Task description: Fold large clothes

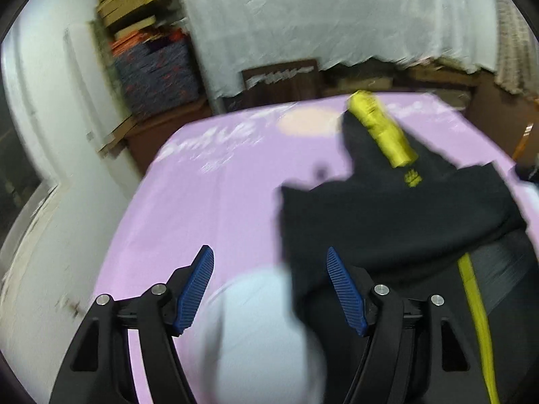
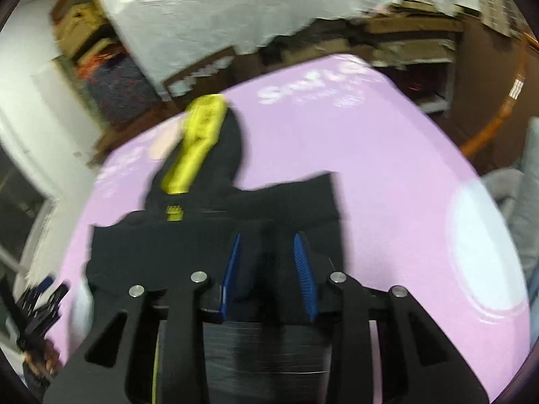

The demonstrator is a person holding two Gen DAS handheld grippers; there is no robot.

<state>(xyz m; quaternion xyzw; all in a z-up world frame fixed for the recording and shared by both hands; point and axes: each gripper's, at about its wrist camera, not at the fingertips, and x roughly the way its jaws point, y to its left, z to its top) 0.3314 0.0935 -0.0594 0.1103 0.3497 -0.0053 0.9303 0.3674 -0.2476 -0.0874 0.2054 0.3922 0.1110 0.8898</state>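
Left gripper [image 1: 269, 286] open and empty beside black garment [image 1: 387, 215], right gripper [image 2: 267, 269] parted over it: fold apparently laid, regrasp next.

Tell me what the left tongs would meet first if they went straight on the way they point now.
Probably the pink table cover: the left tongs stand open and empty, aimed down at it, near a pale round print. The black garment lies just right of that line, close to the right pad, though depth is unclear.
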